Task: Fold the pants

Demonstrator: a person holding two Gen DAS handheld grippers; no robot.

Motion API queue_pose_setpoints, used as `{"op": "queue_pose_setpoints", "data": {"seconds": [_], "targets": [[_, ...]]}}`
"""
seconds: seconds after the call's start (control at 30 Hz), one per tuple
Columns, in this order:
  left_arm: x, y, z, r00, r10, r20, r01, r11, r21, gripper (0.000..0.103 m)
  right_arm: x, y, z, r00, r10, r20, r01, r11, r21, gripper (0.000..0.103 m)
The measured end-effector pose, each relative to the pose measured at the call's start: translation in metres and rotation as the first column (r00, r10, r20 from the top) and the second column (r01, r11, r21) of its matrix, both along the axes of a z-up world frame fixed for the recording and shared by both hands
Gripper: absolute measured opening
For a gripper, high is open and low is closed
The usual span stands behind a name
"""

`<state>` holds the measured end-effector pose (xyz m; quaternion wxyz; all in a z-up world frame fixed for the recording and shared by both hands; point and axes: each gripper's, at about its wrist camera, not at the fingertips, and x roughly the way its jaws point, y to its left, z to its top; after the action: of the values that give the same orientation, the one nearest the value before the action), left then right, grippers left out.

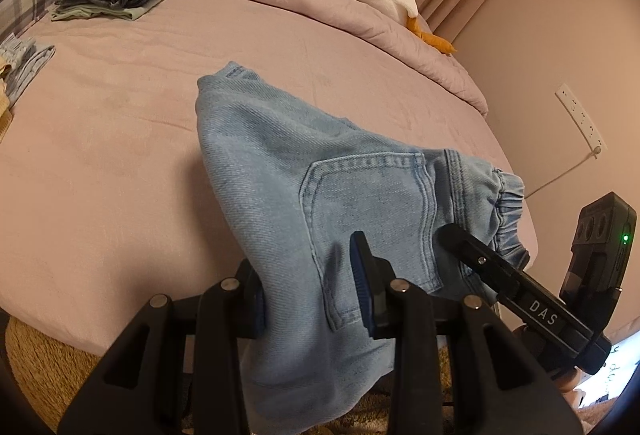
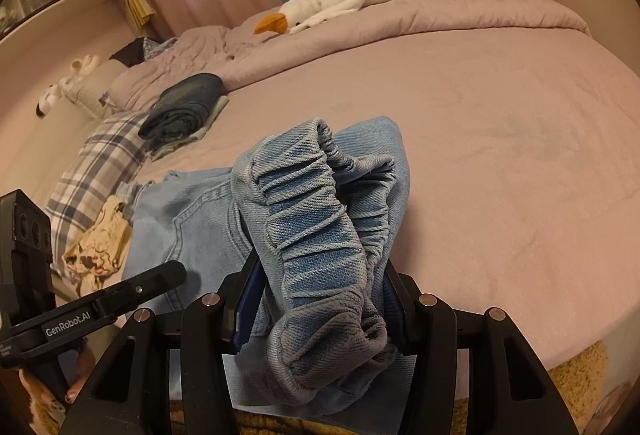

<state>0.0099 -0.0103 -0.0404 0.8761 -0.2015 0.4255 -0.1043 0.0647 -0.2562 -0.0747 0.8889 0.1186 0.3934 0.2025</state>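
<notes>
The pants (image 1: 320,171) are hanging lifted over the near edge of the bed (image 1: 120,139), their long axis running away from the tools toward the far side, pocket side up, elastic waistband (image 2: 320,227) nearest; the left tool (image 1: 312,295) is pinching the denim beside the back pocket, jaws narrowly apart on the cloth; the right tool (image 2: 320,299) is clamping the bunched waistband, jaws about half apart around it.
</notes>
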Motion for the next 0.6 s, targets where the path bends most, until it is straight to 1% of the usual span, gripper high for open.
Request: {"op": "queue_pose_setpoints", "data": {"seconds": [0.33,0.6], "targets": [[0.028,0.004,0.011,0.999,0.003,0.043,-0.003,1.0,0.018,0.033,0.014,0.01,0.008,0.999,-0.025,0.02,0.025,1.0,-0.001,0.054],[0.076,0.0,0.01,0.999,-0.021,0.048,0.021,1.0,0.004,0.033,0.045,0.007,0.007,0.997,-0.079,0.018,0.079,0.997,0.019,0.054]]}}
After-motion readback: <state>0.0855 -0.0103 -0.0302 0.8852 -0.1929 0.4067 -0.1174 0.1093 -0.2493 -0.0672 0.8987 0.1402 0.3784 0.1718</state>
